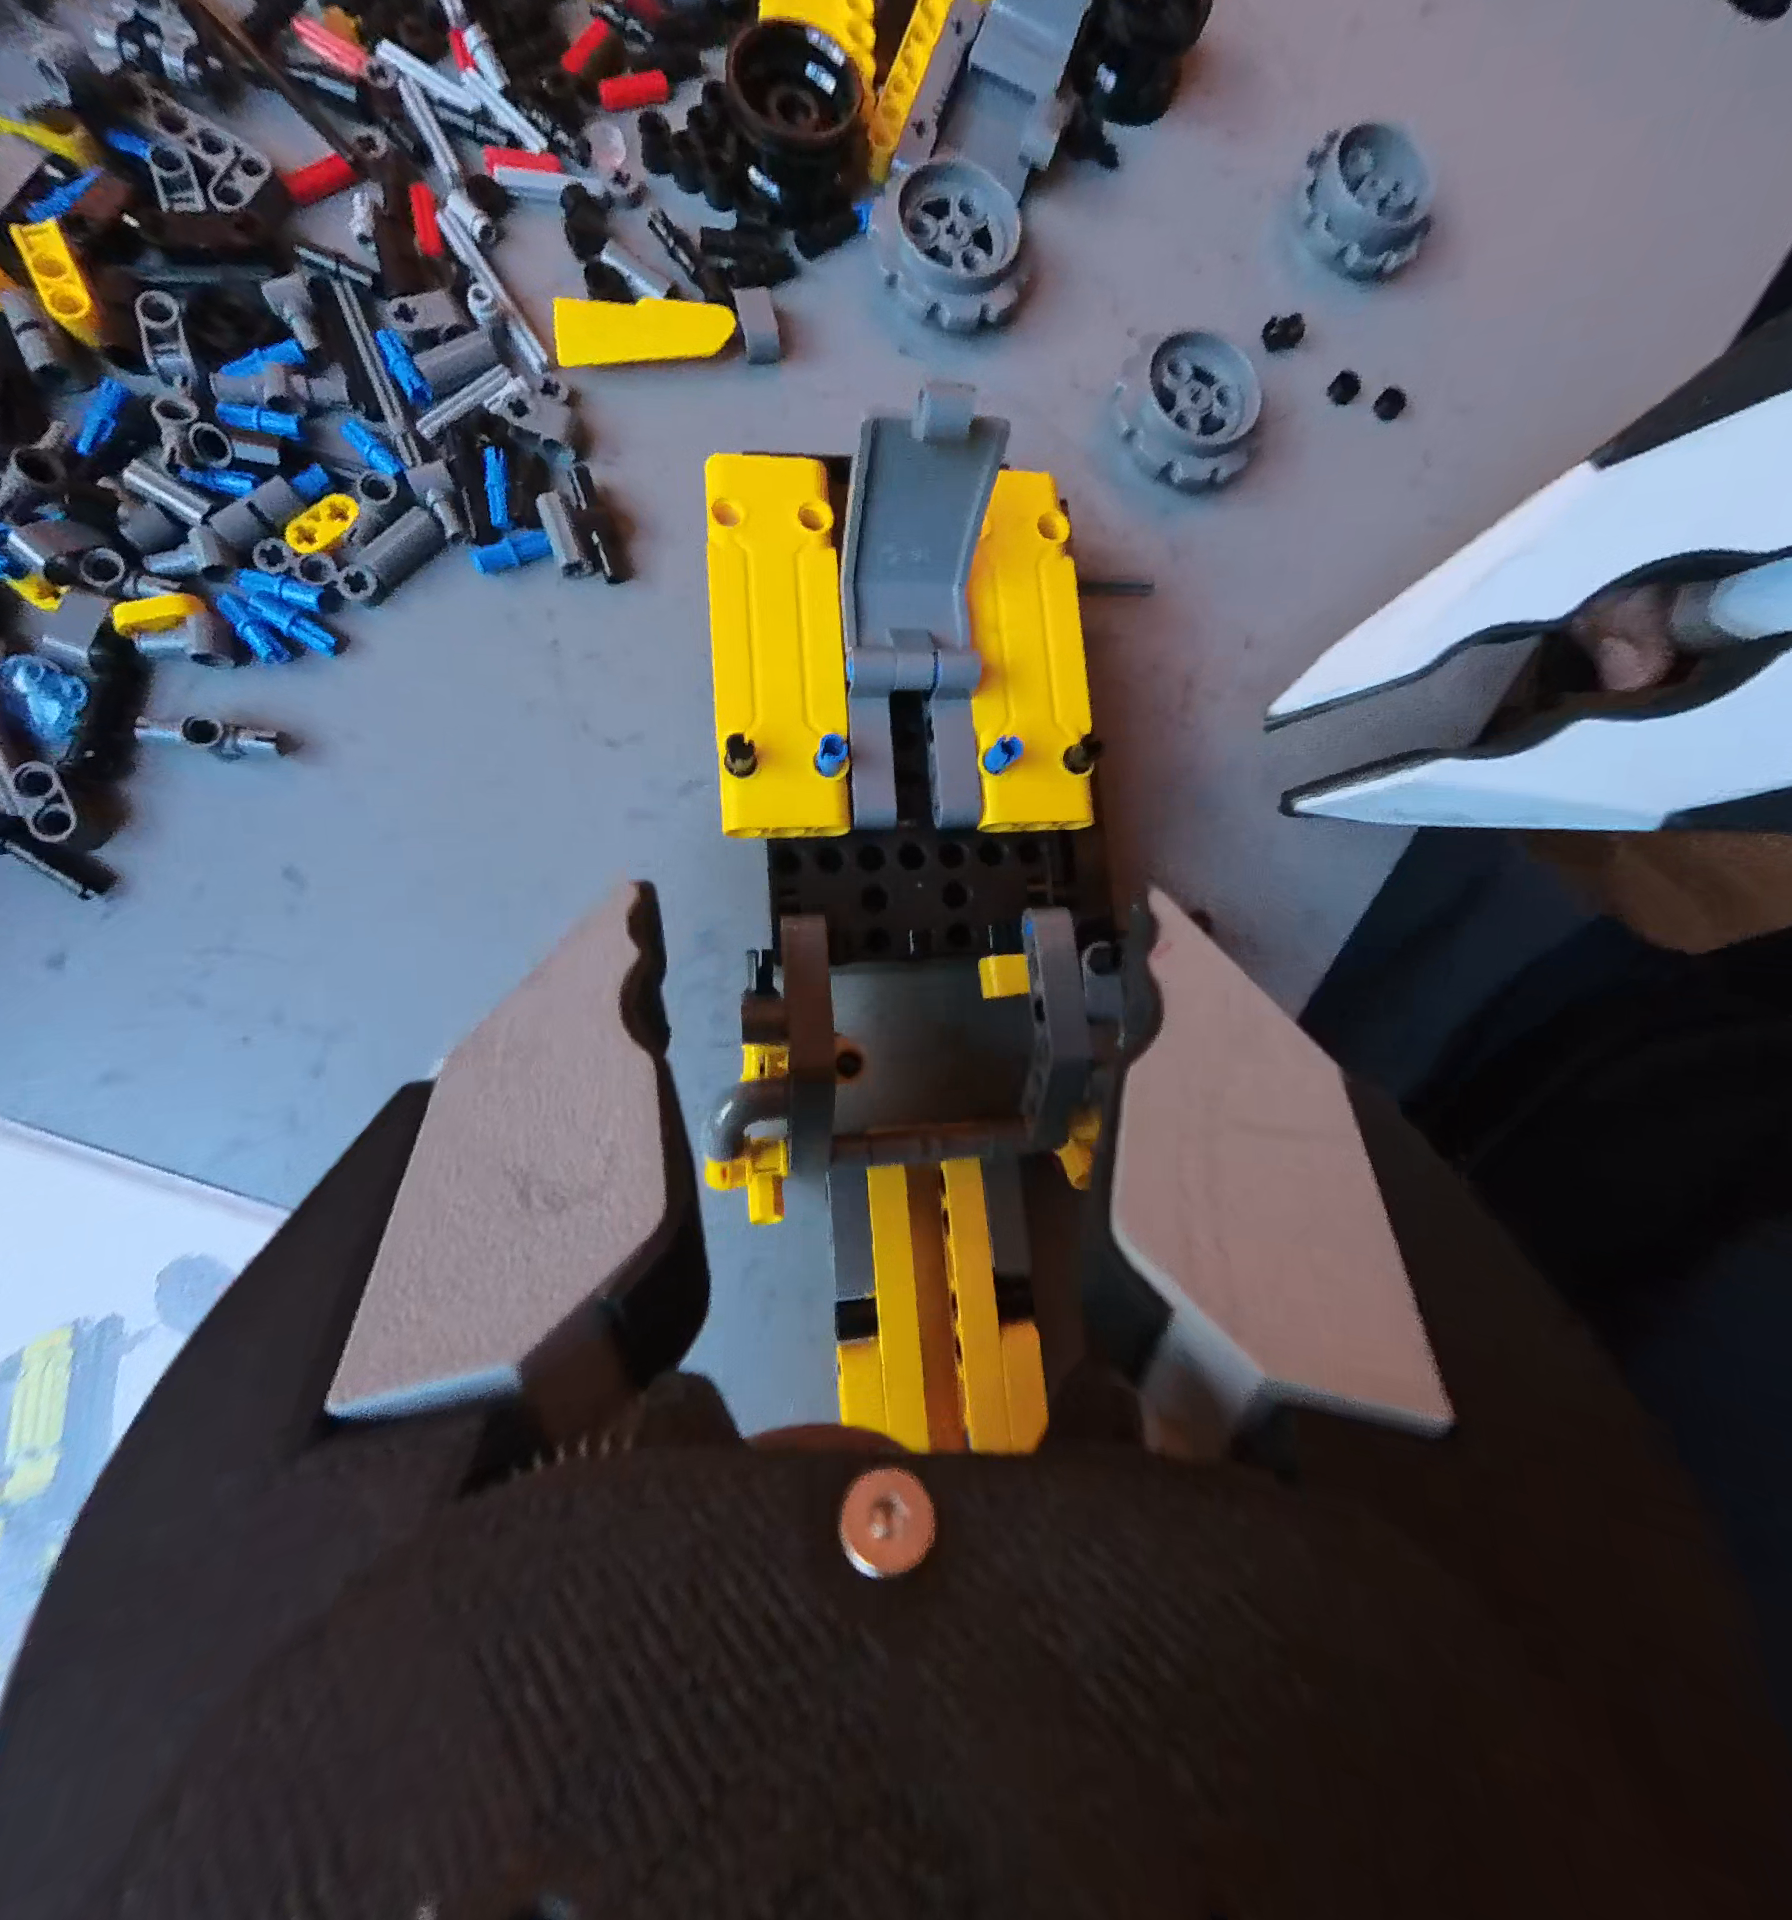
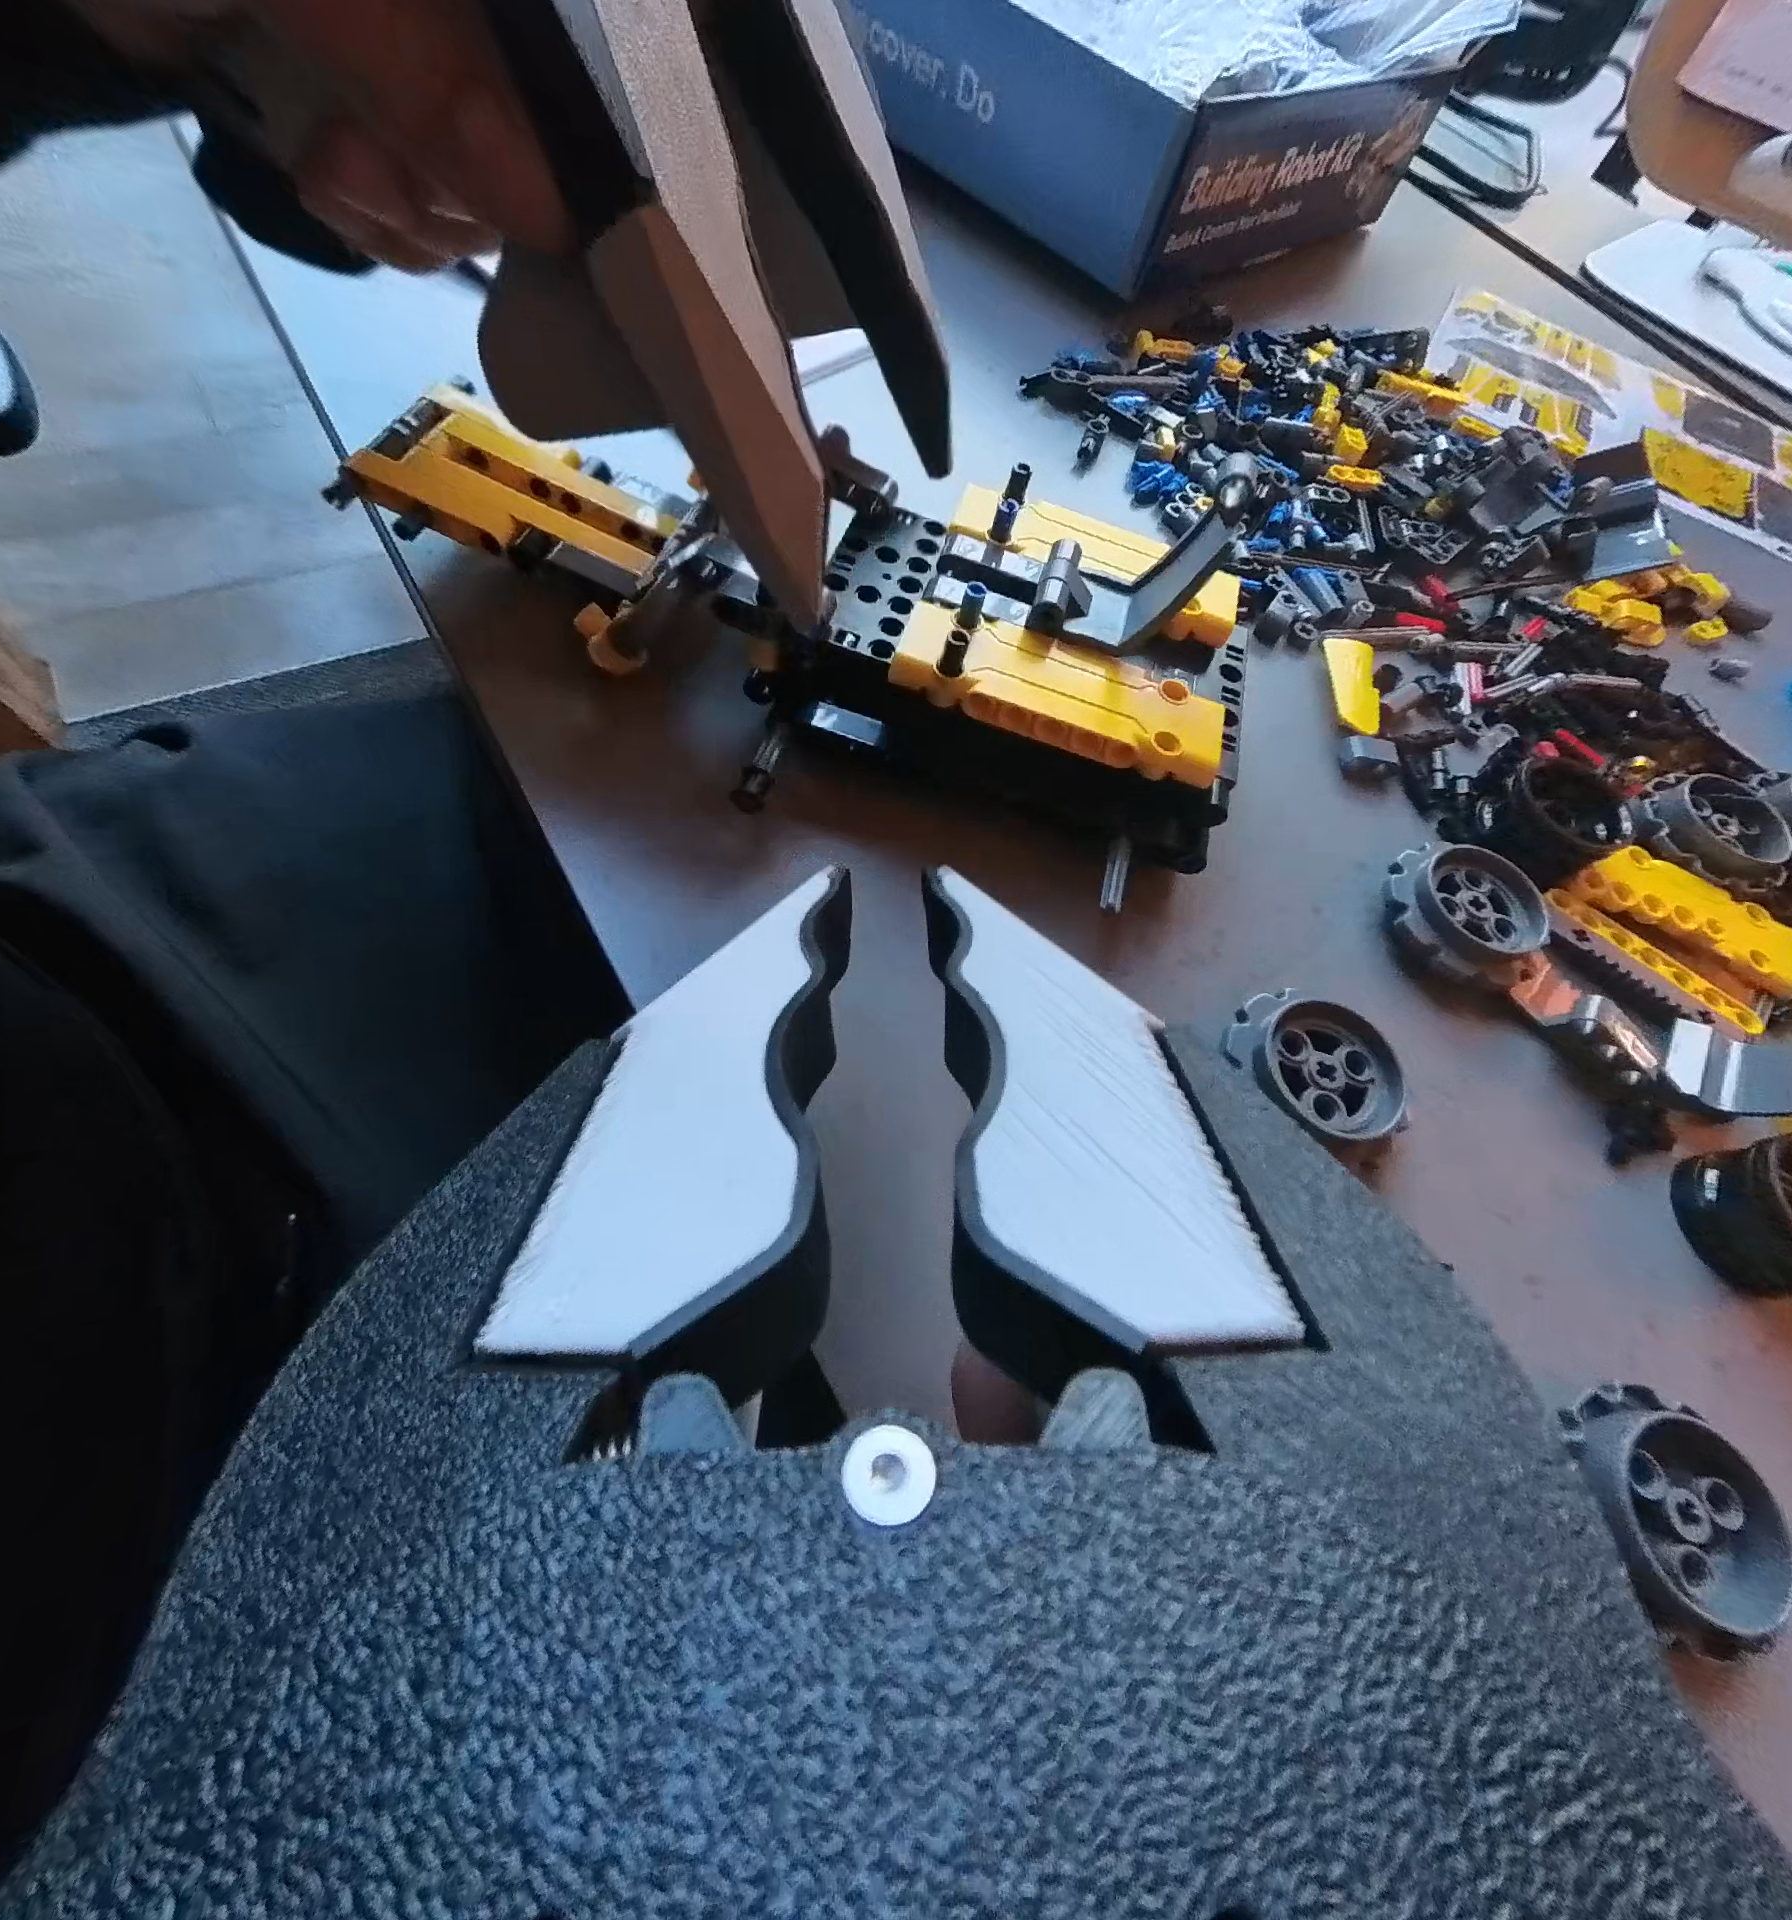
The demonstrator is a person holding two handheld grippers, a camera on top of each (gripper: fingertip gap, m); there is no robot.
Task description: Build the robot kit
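A half-built toy vehicle (image 1: 778, 644) of yellow, black and grey bricks lies on the grey table (image 1: 404, 831). My left gripper (image 1: 892, 914) is open and straddles its narrower near end. The right finger touches the model's side, and the left finger stands a little off it. In the right wrist view the left gripper (image 2: 871, 540) comes down from above onto the model (image 2: 1068, 665). My right gripper (image 2: 884, 878) has white fingers with only a narrow gap and holds nothing. It hovers at the table edge beside the model and also shows in the left wrist view (image 1: 1278, 761).
A big pile of loose small pieces (image 1: 248, 468) lies left of the model. Grey wheels (image 1: 959, 234) and a black tyre (image 2: 1775, 1216) lie about. A blue box (image 2: 1131, 135) stands behind. A printed sheet (image 1: 40, 1351) lies near. A person's dark clothing (image 2: 144, 1039) is at the table edge.
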